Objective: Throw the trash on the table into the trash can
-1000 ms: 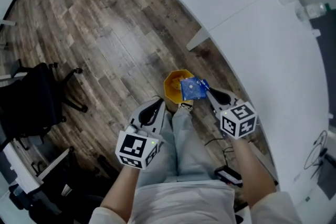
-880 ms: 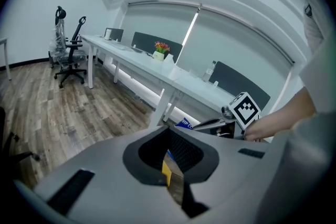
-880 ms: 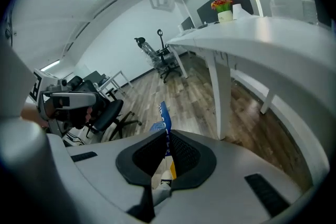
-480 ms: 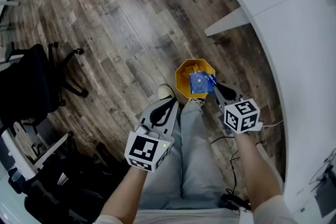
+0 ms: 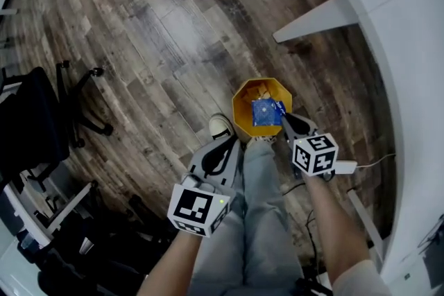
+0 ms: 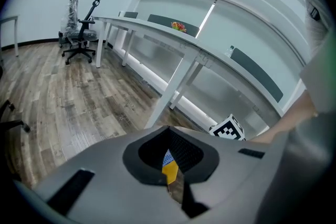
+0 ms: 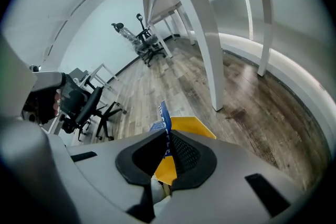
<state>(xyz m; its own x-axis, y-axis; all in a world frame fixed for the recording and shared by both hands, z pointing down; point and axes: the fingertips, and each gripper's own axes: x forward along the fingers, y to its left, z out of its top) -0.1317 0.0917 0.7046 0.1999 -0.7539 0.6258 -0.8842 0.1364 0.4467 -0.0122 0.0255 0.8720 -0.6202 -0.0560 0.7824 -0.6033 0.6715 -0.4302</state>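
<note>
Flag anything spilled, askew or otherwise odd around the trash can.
Nothing stands out. The yellow trash can stands upright on the wood floor beside the person's shoe, with scraps inside. The right gripper has its jaws shut on a blue wrapper over the can's opening. No spill shows around it.

Even, soft indoor light; strong fisheye bending, dark corners, slight blur.

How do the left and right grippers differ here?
The right gripper is shut on a blue wrapper; the left gripper is shut and empty. The right gripper reaches the rim of the yellow bin in the head view; the left gripper is beside it. Both point downward.
</note>
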